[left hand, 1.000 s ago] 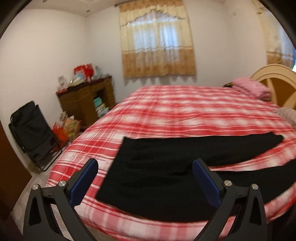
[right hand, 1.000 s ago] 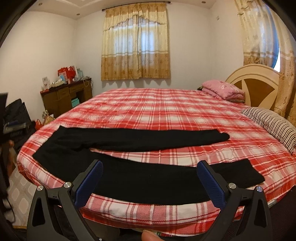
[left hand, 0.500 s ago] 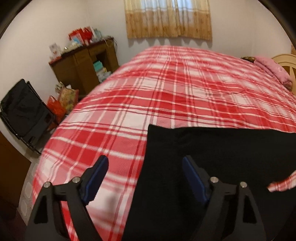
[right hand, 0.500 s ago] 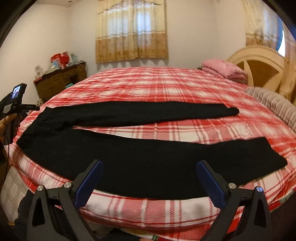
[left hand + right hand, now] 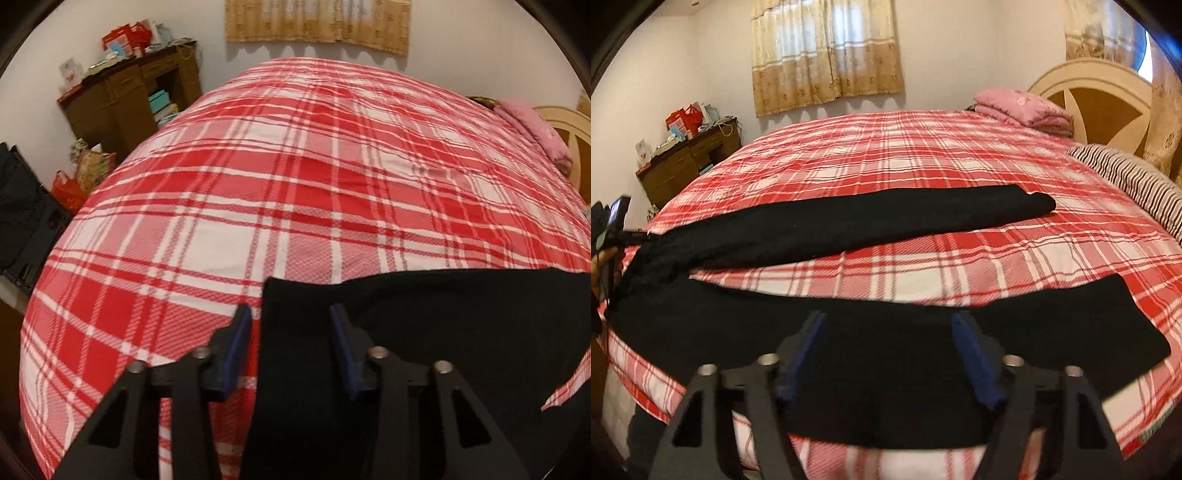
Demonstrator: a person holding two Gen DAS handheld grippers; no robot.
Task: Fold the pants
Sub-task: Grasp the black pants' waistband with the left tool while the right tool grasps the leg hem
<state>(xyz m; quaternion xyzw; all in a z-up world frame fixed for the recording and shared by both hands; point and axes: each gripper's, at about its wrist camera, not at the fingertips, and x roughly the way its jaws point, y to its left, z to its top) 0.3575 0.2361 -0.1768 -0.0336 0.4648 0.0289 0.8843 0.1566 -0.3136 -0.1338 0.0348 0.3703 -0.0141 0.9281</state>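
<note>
Left wrist, surroundings: a brown wooden desk (image 5: 125, 92) is standing against the far wall with red bags and boxes on top, gift bags (image 5: 83, 173) are sitting on the floor beside it, and a black folding chair (image 5: 22, 218) is leaning at the left edge.
Left wrist, claw: the left gripper (image 5: 291, 332) is hanging released, its blue pads straddling the waistband corner of the black pants (image 5: 424, 332); the left pad is lying over bare bedspread, the right one over black cloth.
Left wrist, change: the pads are sitting closer together than half a second ago, and the pants' corner is now lying between them rather than beside the right pad.
Left wrist, surface: the red-and-white plaid bed (image 5: 295, 166) is filling the view, with a pink folded blanket (image 5: 535, 129) lying by the headboard.
Right wrist, surroundings: a striped pillow (image 5: 1134, 181) is lying at the right, the pink blanket (image 5: 1023, 107) near the cream headboard (image 5: 1097, 88), beige curtains (image 5: 823, 51) hanging behind.
Right wrist, claw: the right gripper (image 5: 886, 339) is hovering released above the near leg of the pants (image 5: 849, 229), which are lying spread in a V across the bed (image 5: 923, 155).
Right wrist, change: its pads are also standing narrower than before, and lower toward the near leg.
</note>
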